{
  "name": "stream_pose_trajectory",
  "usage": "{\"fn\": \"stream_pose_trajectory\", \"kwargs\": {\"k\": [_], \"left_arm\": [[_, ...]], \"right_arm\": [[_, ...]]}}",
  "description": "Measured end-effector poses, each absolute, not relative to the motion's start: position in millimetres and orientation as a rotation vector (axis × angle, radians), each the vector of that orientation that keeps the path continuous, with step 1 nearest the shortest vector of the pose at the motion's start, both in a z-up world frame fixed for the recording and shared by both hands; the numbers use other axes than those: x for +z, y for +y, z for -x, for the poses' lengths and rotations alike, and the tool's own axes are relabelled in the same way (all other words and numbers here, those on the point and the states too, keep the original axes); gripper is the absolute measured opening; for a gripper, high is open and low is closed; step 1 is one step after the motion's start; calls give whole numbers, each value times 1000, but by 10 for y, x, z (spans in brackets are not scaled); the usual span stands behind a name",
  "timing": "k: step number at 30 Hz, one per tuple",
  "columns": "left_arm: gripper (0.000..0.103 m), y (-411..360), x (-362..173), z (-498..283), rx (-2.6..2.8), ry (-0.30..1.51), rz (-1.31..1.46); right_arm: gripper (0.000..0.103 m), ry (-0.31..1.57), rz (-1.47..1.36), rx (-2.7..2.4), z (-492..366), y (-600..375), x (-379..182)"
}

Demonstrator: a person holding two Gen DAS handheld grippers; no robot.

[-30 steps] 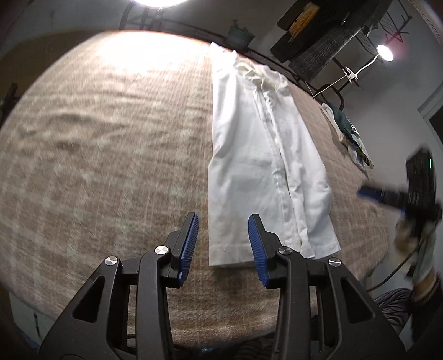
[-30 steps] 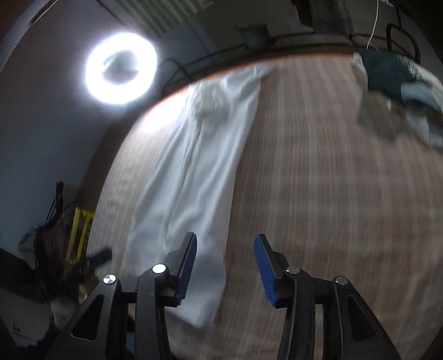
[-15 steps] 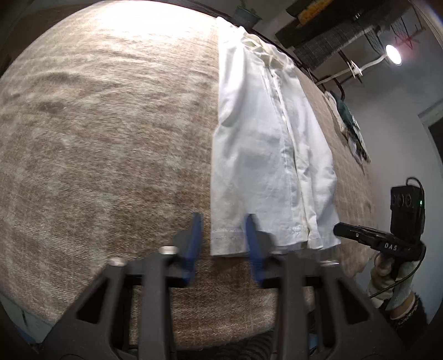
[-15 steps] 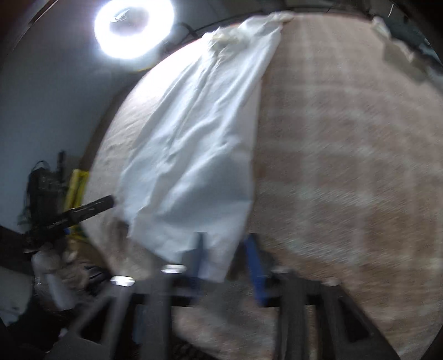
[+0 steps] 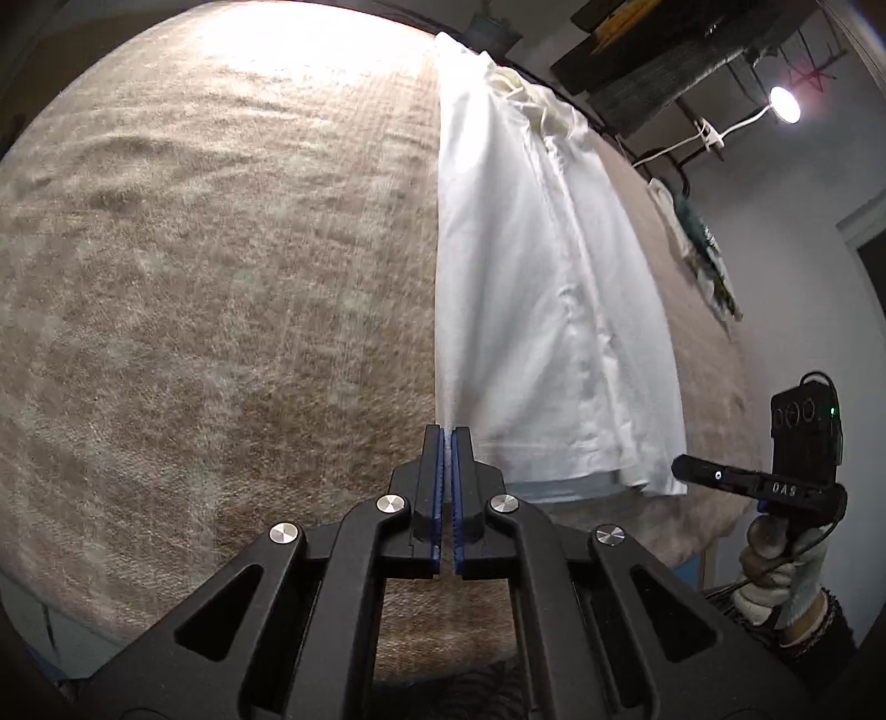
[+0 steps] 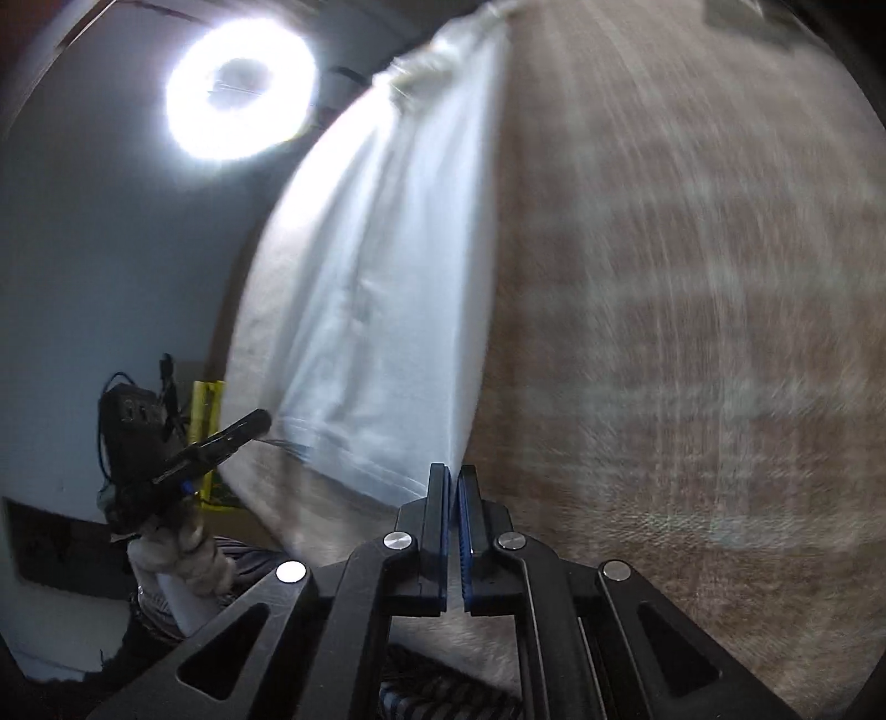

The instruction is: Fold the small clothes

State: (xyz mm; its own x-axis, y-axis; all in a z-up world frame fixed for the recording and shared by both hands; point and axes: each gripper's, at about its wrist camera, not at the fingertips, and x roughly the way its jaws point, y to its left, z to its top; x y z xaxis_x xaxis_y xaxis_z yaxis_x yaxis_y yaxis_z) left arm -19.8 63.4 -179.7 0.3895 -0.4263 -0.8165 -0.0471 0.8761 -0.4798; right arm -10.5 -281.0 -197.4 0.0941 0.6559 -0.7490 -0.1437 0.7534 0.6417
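Note:
White trousers lie lengthwise on a beige plaid blanket, legs toward me and waistband far away. My left gripper is shut on the near left corner of the hem. My right gripper is shut on the near right corner of the same hem; the trousers stretch away to the upper left in that blurred view. The right gripper also shows in the left wrist view, touching the hem's right corner. The left gripper shows in the right wrist view at the hem's left corner.
A pile of other clothes lies at the blanket's far right edge. A ring light shines beyond the far end. A small lamp and hanging garments are at the back right. The blanket's near edge drops off just under the hem.
Both grippers moved forward to the trouser hem and closed from wide open onto its two corners. The hem now lifts slightly off the blanket.

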Motion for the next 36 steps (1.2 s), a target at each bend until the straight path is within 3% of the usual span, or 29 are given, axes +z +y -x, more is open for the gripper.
{"fn": "stream_pose_trajectory", "kwargs": {"k": [15,28,36], "left_arm": [[0,691,-1577,65,-289,1149,559],[0,688,-1320,-750,-258,1103,523],[0,717,-1483,-1180,-213,1118,516]], "right_arm": [[0,1359,-663,657,-107,-3087,-1937],[0,1253,-738,618,-868,-3080,-1679],[0,1232,-756,580,-1337,-2955,-1714]]}}
